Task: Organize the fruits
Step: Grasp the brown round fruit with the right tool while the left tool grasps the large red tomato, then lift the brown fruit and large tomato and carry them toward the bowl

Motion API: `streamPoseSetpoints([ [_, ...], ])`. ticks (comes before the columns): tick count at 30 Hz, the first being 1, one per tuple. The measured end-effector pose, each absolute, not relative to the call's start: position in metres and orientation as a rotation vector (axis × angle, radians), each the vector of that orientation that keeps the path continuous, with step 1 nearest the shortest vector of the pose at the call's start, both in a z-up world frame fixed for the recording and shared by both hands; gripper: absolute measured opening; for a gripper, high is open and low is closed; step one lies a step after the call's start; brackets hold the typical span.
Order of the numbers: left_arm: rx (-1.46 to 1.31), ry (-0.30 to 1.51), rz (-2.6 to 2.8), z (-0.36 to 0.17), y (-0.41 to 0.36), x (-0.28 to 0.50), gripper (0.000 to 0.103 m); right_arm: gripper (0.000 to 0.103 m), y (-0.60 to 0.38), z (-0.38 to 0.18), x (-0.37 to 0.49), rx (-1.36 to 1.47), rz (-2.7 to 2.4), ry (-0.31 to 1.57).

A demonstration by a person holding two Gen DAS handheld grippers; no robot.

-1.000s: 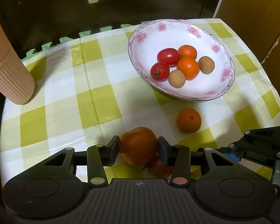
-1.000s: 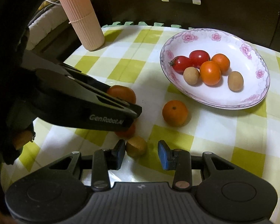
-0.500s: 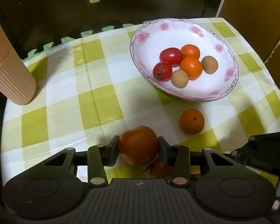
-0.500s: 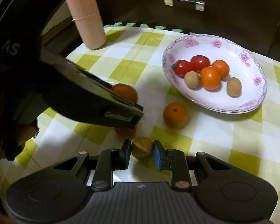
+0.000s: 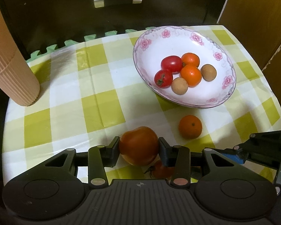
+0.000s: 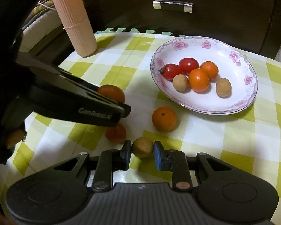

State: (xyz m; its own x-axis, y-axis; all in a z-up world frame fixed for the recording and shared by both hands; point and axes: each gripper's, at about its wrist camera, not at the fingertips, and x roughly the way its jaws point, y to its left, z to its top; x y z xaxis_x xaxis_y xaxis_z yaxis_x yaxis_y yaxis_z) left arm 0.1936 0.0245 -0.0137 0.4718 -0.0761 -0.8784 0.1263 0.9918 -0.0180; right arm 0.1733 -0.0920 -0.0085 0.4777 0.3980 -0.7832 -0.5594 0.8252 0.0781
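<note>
I have the large tomato [image 5: 139,148] clamped between my left gripper [image 5: 139,151] pads; my right gripper [image 6: 142,152] squeezes the round longan [image 6: 142,147], no evident long axis

Six fruits lay in the plate [image 6: 239,101]: two cherry tomatoes [image 6: 188,65], two oranges [image 6: 199,80] and two brown longans [image 6: 223,87]. Outside the plate, on its near side, were four more: one orange [image 6: 164,119], one longan [image 6: 142,147] and two tomatoes [image 5: 138,148].
</note>
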Motion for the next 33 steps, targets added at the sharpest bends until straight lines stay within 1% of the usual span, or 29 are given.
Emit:
streamPoseSetpoints([
  [21, 0.130, 1.090, -0.092, -0.026, 0.022, 0.193, 0.052, 0.026, -0.096, -0.017, 0.176, -0.250, 0.540, 0.904],
  [33, 0.163, 1.067, -0.101, -0.026, 0.018, 0.191, 0.051, 0.026, -0.096, -0.016, 0.175, -0.243, 0.542, 0.894],
])
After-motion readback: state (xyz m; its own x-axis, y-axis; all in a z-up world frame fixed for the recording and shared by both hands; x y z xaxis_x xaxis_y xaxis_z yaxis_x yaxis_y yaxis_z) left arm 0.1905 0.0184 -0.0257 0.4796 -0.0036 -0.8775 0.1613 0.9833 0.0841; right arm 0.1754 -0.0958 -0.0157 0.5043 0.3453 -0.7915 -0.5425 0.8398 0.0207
